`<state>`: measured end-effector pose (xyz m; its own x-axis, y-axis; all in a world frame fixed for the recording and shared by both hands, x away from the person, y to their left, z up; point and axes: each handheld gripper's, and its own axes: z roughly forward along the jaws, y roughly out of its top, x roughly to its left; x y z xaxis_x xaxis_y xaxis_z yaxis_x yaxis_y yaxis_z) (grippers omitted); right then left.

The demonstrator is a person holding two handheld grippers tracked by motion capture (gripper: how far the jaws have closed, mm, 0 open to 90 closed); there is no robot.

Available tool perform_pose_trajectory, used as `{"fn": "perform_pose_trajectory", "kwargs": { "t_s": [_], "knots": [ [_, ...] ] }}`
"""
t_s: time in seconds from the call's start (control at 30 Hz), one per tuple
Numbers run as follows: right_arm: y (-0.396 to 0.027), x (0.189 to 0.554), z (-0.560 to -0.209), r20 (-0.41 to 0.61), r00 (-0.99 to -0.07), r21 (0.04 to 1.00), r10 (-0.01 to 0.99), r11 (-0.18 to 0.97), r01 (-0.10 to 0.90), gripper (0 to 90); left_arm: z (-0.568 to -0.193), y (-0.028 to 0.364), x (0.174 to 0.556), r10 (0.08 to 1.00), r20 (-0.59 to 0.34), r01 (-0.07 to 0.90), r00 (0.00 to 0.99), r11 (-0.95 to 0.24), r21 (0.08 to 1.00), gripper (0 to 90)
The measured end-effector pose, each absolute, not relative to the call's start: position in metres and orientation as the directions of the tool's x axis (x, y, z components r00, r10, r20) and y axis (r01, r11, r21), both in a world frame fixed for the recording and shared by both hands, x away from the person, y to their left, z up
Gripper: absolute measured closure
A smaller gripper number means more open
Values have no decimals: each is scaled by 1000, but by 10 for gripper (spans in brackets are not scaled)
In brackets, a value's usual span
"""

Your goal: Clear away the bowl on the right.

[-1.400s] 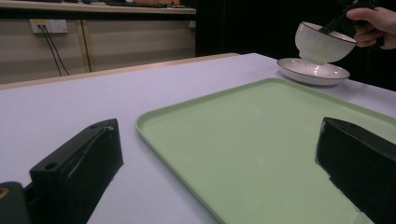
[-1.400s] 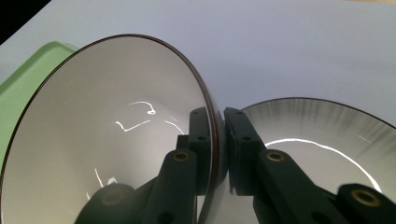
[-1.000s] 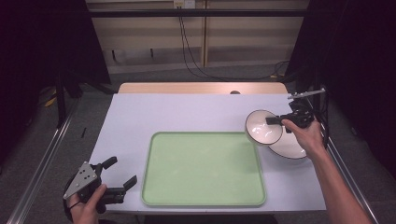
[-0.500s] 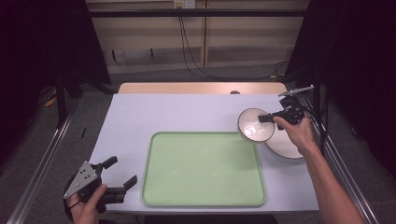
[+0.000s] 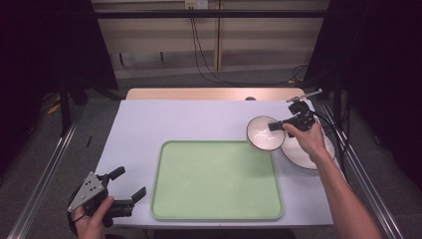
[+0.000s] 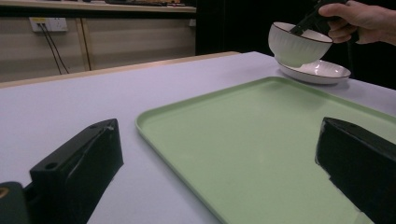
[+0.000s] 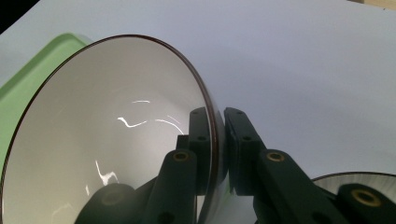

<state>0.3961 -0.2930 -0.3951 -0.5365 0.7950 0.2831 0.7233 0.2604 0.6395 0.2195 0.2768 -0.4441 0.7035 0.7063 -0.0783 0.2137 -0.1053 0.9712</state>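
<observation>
Nearest the viewer, the left gripper [image 5: 117, 191] rests at the near left corner of the surface [image 5: 199, 122], its jaws spread wide with nothing between them, just beside the near left corner of the green tray [image 5: 216, 181]. Beyond the tray's far right corner, the right gripper [image 5: 276, 127] holds a white bowl [image 5: 263, 133] by its wall, jaws clenched on the rim, one inside and one outside. The bowl hangs tilted above the surface, just beside the shallow plate [image 5: 311, 152] and partly over its edge in the left gripper view. The hazard appears to lie in this thin, one-sided hold: glazed ceramic may pivot or slip between the pads, so that the bowl drops onto the plate or the tray's raised edge. A low carry could clip that edge; a hard set-down could chip the bowl.
</observation>
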Motion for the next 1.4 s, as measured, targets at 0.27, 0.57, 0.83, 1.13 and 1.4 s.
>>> {"fn": "perform_pose_trajectory", "kwargs": {
  "t_s": [0.27,0.57,0.83,1.13,1.4],
  "knots": [
    [-287,404,-403,280,-523,615,805,268,741,820,-444,277,220,706,-82,216,703,-102,971,7],
    [-281,408,-415,273,-507,567,818,289,771,820,-444,277,219,702,-85,213,707,-97,972,7],
    [-277,408,-426,287,-505,551,814,291,782,819,-444,277,219,702,-86,214,707,-97,972,7],
    [-275,409,-432,293,-510,544,809,297,785,819,-444,277,219,702,-85,214,707,-97,972,7],
    [-271,410,-437,293,-508,531,810,304,791,819,-444,277,219,702,-84,213,708,-99,972,7]
  ]
}}
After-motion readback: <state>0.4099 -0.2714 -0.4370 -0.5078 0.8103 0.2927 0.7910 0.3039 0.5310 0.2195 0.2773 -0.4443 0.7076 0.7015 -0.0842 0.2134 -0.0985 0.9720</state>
